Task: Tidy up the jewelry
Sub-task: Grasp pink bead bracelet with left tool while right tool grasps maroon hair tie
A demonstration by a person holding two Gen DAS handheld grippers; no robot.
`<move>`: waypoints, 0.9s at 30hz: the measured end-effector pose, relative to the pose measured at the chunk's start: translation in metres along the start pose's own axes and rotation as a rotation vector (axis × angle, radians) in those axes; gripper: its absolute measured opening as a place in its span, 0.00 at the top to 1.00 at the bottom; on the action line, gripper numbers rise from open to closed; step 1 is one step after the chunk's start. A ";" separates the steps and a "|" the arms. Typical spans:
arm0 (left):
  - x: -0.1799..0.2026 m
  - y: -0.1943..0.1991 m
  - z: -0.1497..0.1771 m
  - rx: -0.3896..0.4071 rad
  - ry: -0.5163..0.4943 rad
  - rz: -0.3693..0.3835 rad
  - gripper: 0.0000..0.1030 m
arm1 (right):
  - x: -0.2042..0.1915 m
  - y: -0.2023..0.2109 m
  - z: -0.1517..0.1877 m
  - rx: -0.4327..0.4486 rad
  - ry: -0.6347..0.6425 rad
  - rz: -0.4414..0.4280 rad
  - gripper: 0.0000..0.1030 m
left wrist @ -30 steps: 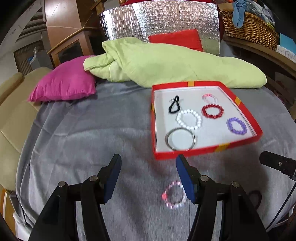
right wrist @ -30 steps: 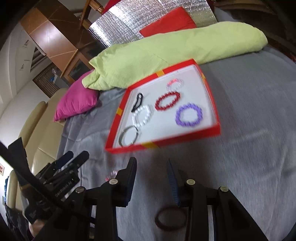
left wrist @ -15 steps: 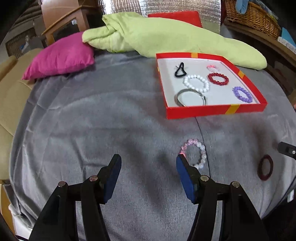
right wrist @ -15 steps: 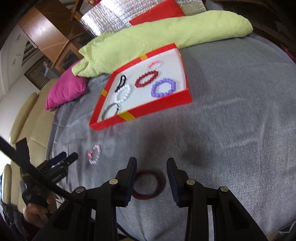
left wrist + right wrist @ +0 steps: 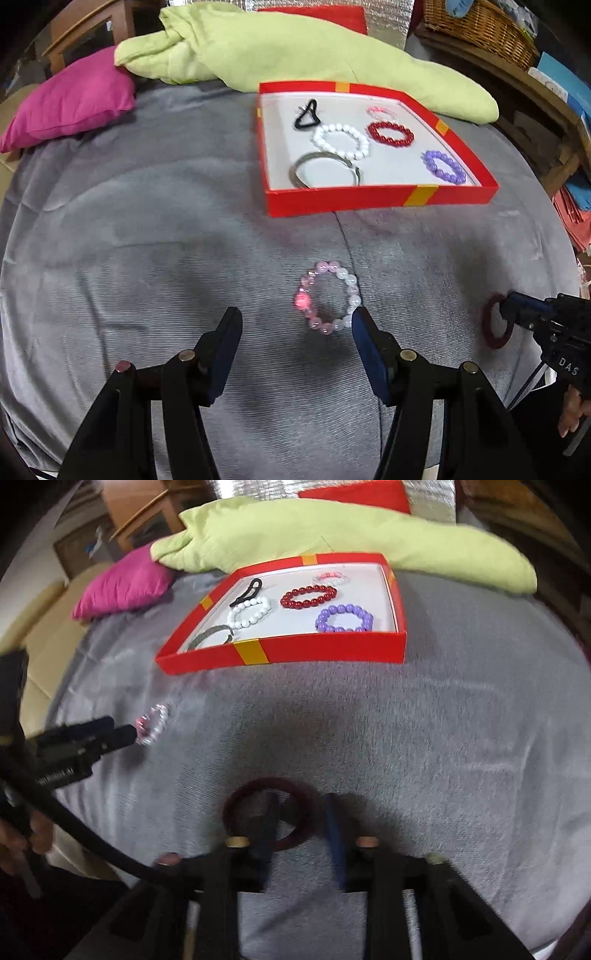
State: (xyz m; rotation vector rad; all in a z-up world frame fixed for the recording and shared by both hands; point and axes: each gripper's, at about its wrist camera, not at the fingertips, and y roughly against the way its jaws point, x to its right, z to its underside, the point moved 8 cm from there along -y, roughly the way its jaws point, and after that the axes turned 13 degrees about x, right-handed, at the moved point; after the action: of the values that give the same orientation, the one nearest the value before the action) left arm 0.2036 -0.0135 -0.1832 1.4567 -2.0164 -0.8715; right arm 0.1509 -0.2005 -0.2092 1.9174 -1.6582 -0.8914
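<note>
Two bracelets lie loose on the grey cover [image 5: 147, 229], outside the red tray [image 5: 369, 197]. The pink-and-white beaded bracelet [image 5: 328, 297] sits just ahead of the left gripper [image 5: 295, 325], whose jaws stand apart with nothing between them — its right fingertip is close beside the beads. The right gripper [image 5: 301, 812] has its jaws closing over the rim of the dark red ring bracelet [image 5: 258, 788]; blur hides whether the pads press it yet. Inside the tray lie white, red, purple, pale pink, black and metal pieces.
</note>
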 end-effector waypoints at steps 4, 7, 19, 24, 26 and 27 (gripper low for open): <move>0.012 -0.009 0.002 -0.026 -0.001 0.035 0.39 | 0.002 0.002 -0.009 0.047 -0.016 0.008 0.94; 0.012 -0.014 -0.001 -0.025 0.020 0.043 0.39 | 0.009 0.007 -0.022 0.102 -0.072 0.004 0.94; 0.015 -0.020 -0.009 0.008 0.068 0.087 0.82 | 0.010 -0.003 -0.034 0.108 -0.236 -0.042 0.94; 0.018 -0.019 -0.012 0.024 0.054 0.093 0.90 | 0.007 -0.003 -0.035 0.122 -0.234 -0.048 0.94; 0.018 -0.019 -0.012 0.026 0.054 0.097 0.90 | 0.007 -0.003 -0.036 0.123 -0.236 -0.047 0.94; 0.018 -0.019 -0.013 0.029 0.051 0.095 0.91 | 0.007 -0.003 -0.035 0.123 -0.237 -0.047 0.94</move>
State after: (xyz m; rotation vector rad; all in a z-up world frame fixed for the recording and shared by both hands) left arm 0.2188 -0.0375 -0.1880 1.3723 -2.0502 -0.7607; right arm 0.1791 -0.2097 -0.1882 2.0034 -1.8474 -1.0954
